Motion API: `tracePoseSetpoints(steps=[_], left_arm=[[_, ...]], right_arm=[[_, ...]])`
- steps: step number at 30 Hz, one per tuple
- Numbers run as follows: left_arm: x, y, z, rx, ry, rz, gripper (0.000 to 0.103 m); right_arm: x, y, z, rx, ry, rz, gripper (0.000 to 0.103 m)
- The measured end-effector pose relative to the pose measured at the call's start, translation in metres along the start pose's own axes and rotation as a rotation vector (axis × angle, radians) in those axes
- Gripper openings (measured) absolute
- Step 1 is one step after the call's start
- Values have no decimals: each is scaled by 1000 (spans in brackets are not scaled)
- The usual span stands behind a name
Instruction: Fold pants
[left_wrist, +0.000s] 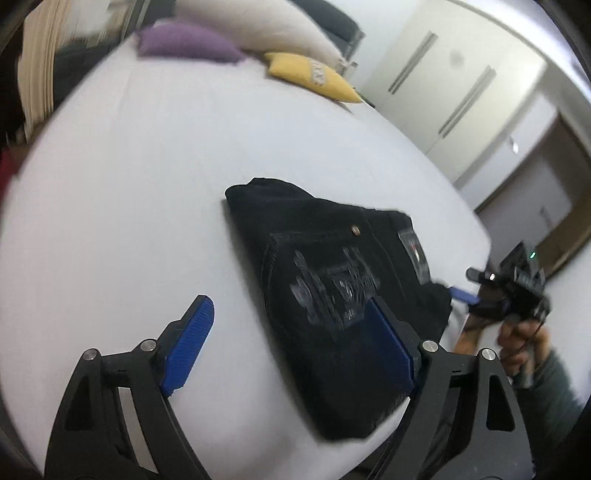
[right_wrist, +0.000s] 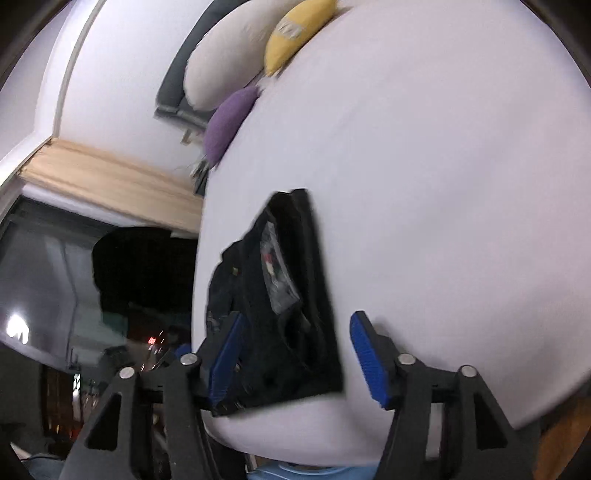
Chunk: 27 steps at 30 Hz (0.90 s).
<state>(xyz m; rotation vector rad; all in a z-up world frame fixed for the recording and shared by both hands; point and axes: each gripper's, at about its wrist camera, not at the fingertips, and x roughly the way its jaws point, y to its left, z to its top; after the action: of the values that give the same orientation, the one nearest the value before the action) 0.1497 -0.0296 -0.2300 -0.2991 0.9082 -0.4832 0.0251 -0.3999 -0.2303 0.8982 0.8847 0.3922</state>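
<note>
I'm seeing the pants (left_wrist: 332, 280) lying folded into a compact dark bundle on the white bed (left_wrist: 129, 184), near its edge. My left gripper (left_wrist: 291, 332) is hanging over them with fingers spread, pinching nothing. My right gripper (right_wrist: 295, 350) is also standing spread, the bundle's edge between the blue pads (right_wrist: 365, 354) but not pinched. Purple pillow (left_wrist: 184, 42) and yellow pillow (left_wrist: 314, 75) are sitting at the far end.

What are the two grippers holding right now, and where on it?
Nothing. The left gripper and right gripper both stand open above the folded black pants, which lie free on the white bed.
</note>
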Motion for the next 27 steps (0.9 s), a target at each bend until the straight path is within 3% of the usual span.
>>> tracePoseSetpoints(steps=[2,8,16,19,21,27], left_arm=[[16,9,8,-48,57,-70,83],[61,18,12,-90,200,-105,83],[90,5,15,-61,267,-169,81],[93,9,20,-81,277,-149,58],[99,13,23,-123,283,-152,46],[103,7,25,-121,271,-129,31]], right_arm=[[17,-2,15,-7,40,30,65],[60,-26,54,29,185,95,63],[96,-9,61,-47,304,82,64],[101,-4,58,-61,313,71,63],[100,1,53,-79,316,40,57],[97,14,45,-125,283,-42,30]])
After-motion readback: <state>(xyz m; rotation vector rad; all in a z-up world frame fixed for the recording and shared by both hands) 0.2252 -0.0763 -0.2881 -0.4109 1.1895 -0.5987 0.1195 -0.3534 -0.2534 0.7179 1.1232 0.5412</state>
